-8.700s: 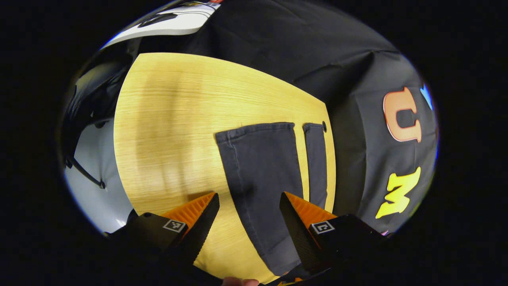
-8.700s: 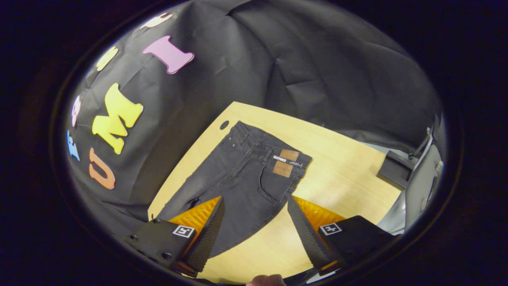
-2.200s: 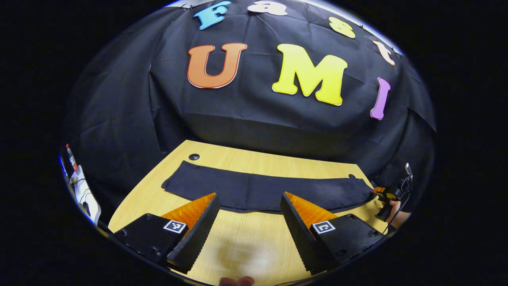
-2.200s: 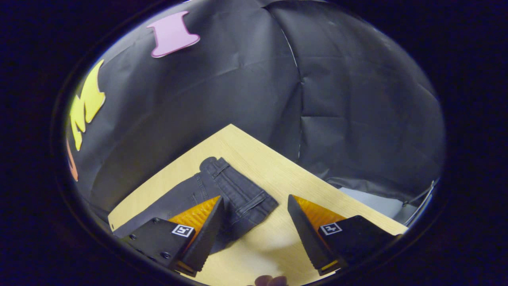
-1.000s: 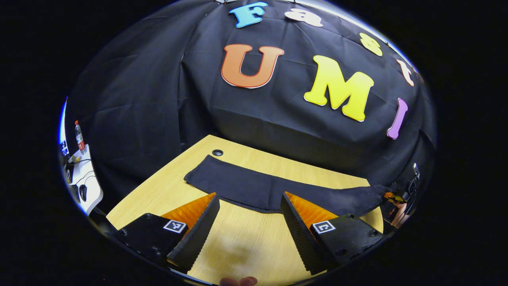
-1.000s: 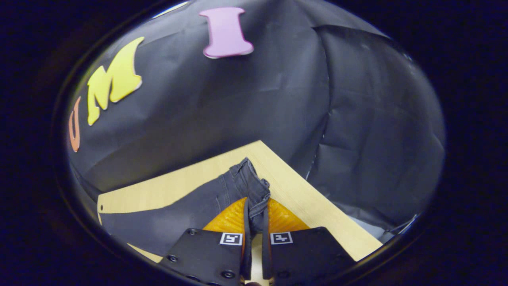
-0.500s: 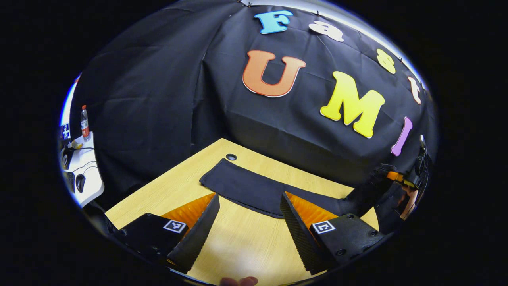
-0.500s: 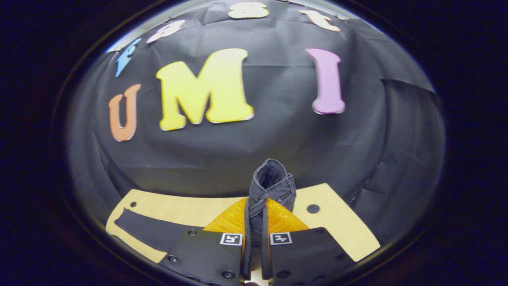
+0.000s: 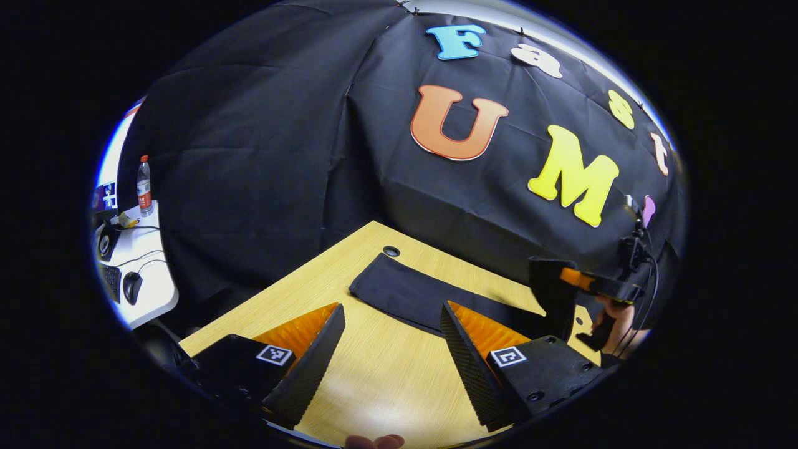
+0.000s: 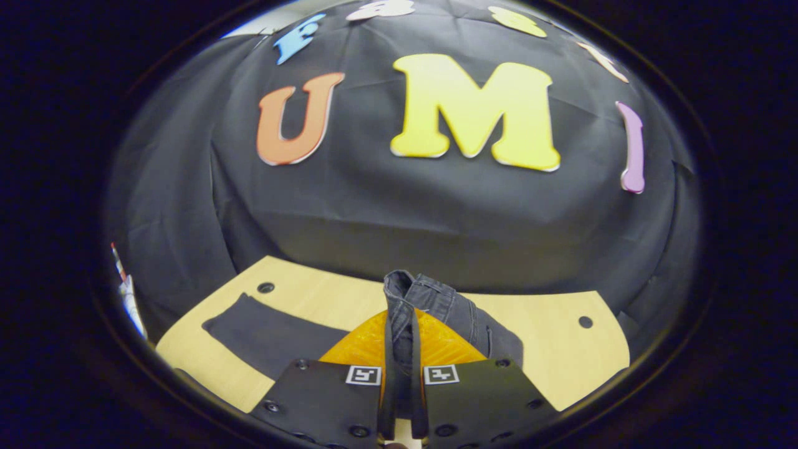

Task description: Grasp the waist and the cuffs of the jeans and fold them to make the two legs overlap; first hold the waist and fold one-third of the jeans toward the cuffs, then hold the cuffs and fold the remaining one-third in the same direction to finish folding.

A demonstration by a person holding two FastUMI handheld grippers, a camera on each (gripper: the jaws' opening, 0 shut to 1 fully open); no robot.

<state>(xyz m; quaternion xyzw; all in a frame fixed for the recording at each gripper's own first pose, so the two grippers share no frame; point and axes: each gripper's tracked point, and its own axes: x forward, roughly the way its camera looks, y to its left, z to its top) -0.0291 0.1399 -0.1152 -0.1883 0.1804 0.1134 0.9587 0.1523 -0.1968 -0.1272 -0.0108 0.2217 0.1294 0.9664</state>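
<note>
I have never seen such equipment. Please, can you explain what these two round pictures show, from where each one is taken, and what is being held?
There is no robot arm here. A person holds a two-finger gripper in each hand, and a fisheye camera rides on each one.

The left gripper view looks along the left gripper, whose fingers are open over the wooden table and hold nothing. To the right in that view are the other gripper and the hand that holds it.

The right gripper view looks along the right gripper. Its fingers are shut on the waist end of the dark jeans, lifted above the table. The leg end of the jeans lies flat on the table.
</note>
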